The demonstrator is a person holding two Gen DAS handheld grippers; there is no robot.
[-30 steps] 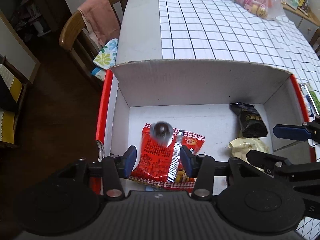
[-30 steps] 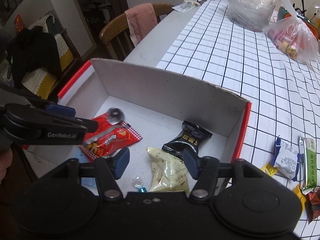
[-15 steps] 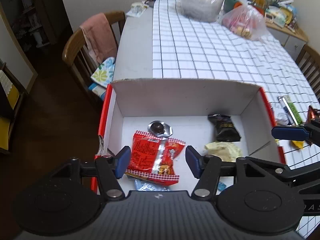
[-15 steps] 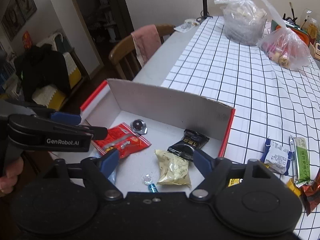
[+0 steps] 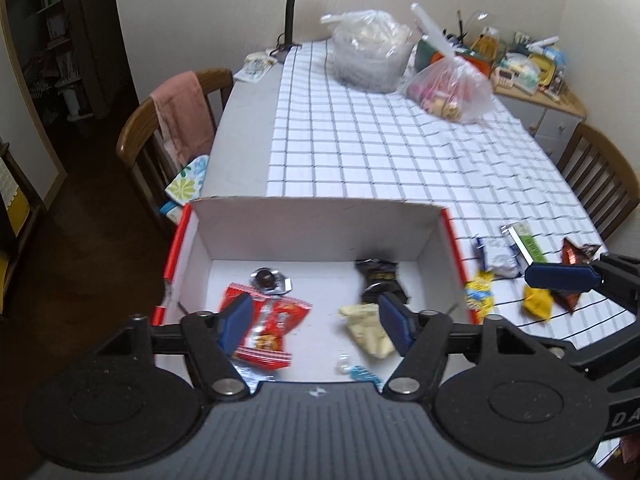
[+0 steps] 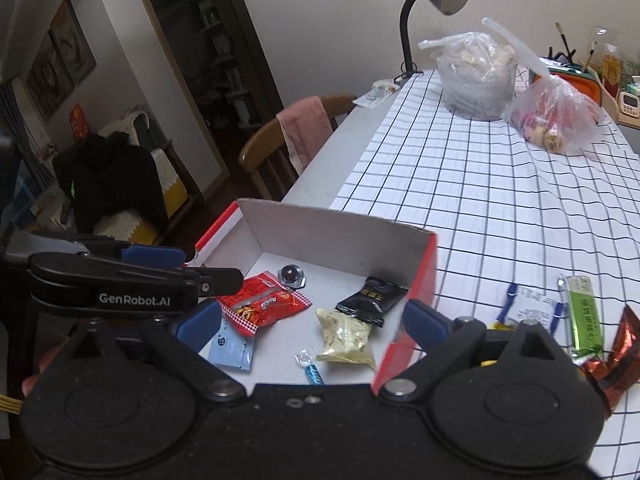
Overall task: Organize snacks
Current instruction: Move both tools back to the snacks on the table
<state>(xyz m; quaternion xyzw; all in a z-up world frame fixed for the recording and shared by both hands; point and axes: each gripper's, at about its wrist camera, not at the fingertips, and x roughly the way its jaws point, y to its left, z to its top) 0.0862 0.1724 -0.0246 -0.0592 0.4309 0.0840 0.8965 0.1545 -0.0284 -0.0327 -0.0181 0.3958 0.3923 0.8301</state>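
Note:
A white cardboard box with red sides (image 5: pixel 320 224) (image 6: pixel 336 232) sits at the table's near end. Inside lie a red snack packet (image 5: pixel 266 324) (image 6: pixel 264 302), a round dark foil-wrapped chocolate (image 5: pixel 267 278) (image 6: pixel 291 274), a black packet (image 5: pixel 380 280) (image 6: pixel 372 294), a pale yellow packet (image 5: pixel 366 328) (image 6: pixel 346 334), a light blue sachet (image 6: pixel 230 346) and a small blue candy (image 5: pixel 362 372) (image 6: pixel 312 372). My left gripper (image 5: pixel 318 322) is open and empty above the box. My right gripper (image 6: pixel 310 326) is open and empty over the box's right side. Loose snacks (image 5: pixel 516 264) (image 6: pixel 580 312) lie right of the box.
A checked tablecloth (image 5: pixel 380 148) covers the table. Two plastic bags (image 5: pixel 370 50) (image 5: pixel 450 84) and a desk lamp (image 5: pixel 296 8) stand at the far end. Wooden chairs stand at the left (image 5: pixel 168 132) and right (image 5: pixel 600 184). A cluttered sideboard (image 5: pixel 532 72) is beyond.
Both grippers have pulled back and up from the box, so more of the table shows. The round chocolate dropped from my left gripper and now lies in the box behind the red packet.

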